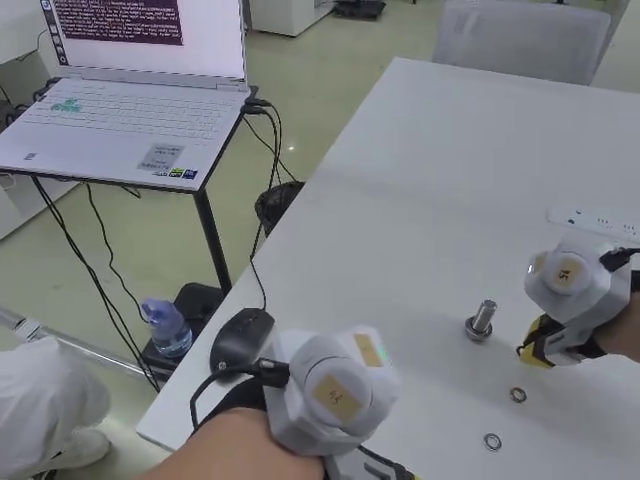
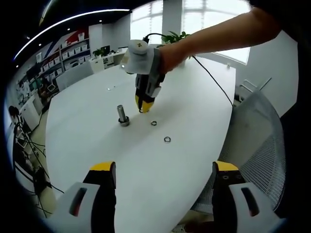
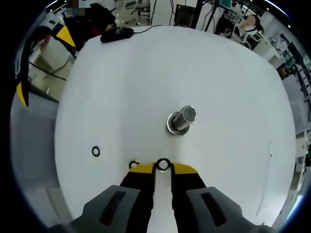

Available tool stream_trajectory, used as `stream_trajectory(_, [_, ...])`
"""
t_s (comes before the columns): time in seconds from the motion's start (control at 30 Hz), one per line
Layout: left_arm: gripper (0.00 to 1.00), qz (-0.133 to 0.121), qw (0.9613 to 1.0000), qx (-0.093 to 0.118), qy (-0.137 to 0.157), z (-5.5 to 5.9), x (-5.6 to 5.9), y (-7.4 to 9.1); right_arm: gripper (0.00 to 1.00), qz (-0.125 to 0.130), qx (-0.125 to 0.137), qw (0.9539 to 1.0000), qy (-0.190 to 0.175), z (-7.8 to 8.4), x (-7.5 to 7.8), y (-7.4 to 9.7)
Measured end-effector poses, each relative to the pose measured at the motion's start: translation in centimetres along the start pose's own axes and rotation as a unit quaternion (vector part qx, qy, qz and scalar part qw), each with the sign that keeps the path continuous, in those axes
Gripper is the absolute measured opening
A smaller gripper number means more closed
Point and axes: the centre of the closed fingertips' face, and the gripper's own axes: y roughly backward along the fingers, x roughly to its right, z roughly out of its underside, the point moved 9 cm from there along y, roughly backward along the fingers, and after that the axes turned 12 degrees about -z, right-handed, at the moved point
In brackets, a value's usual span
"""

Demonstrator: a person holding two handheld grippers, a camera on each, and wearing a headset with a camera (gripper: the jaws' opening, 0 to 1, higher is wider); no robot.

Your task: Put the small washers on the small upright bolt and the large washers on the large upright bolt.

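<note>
The right gripper (image 3: 164, 168), seemingly pinching a washer (image 3: 159, 164), sits just short of the upright bolt (image 3: 183, 118), while the left gripper (image 2: 164, 174) gapes farther off.

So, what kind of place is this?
Probably an office or lab workroom: a long white table, an open laptop on a stand beside it, and stocked shelves along the far wall.

Your right gripper (image 3: 164, 169) held 1 washer (image 3: 160, 164) between nearly closed jaws, near the upright bolt (image 3: 182, 120). A 2nd washer (image 3: 133, 164) lay slightly farther from that bolt, a 3rd washer (image 3: 93, 151) farther still.
</note>
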Motion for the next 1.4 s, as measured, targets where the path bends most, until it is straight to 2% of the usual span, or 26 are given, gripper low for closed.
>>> stream_trajectory(0.27, [0.82,-0.002,1.0,-0.006,0.001,0.2,-0.1,-0.2,0.13,0.013,0.019,0.9994,-0.026,0.5,0.4,3.2])
stream_trajectory(0.4, [0.81,-0.005,1.0,-0.006,0.002,0.1,-0.2,-0.2,0.13,0.019,0.022,0.9991,-0.031,0.7,0.6,4.0])
stream_trajectory(0.93, [0.82,-0.003,1.0,-0.007,0.001,-0.2,-0.5,-0.6,0.13,0.012,-0.008,0.9991,-0.04,2.3,1.0,3.5])
stream_trajectory(1.4, [0.81,0.003,1.0,-0.008,-0.004,-0.2,-0.5,-0.8,0.13,0.01,-0.007,0.999,-0.043,2.3,1.1,3.5])
